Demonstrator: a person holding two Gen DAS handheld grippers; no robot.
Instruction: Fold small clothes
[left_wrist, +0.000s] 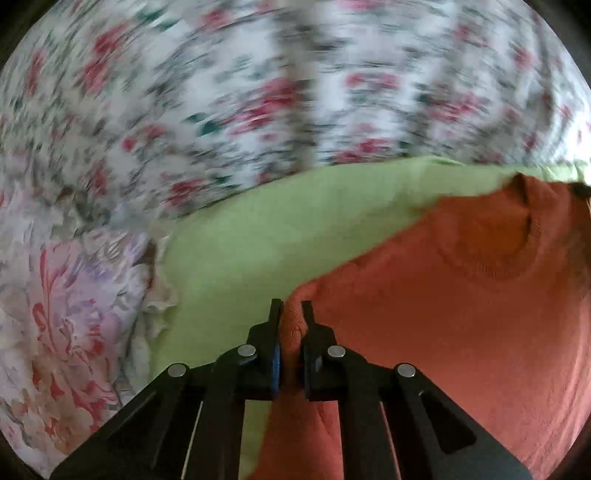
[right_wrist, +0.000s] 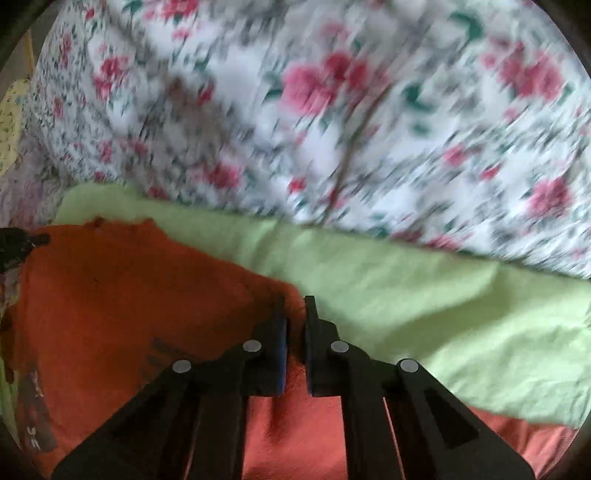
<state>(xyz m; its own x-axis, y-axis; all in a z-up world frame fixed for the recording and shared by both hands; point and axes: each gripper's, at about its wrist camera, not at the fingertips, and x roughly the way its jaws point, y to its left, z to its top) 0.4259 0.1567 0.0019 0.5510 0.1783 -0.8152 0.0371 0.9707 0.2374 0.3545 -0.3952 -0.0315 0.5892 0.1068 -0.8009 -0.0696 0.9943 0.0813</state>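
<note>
While both the left gripper (left_wrist: 291, 306) and right gripper (right_wrist: 295, 304) clamp the orange shirt (left_wrist: 443, 332), uneven pulling may skew the fold.

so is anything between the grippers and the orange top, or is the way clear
Nothing visible stands between them. The left gripper is shut on a bunched edge of the orange top, and the right gripper is shut on another edge of it. Under the top lies only the green cloth on the floral bedspread.

My bed's white sheet with pink floral print (right_wrist: 369, 110) carries a light green cloth (right_wrist: 406, 295) spread toward six o'clock.
</note>
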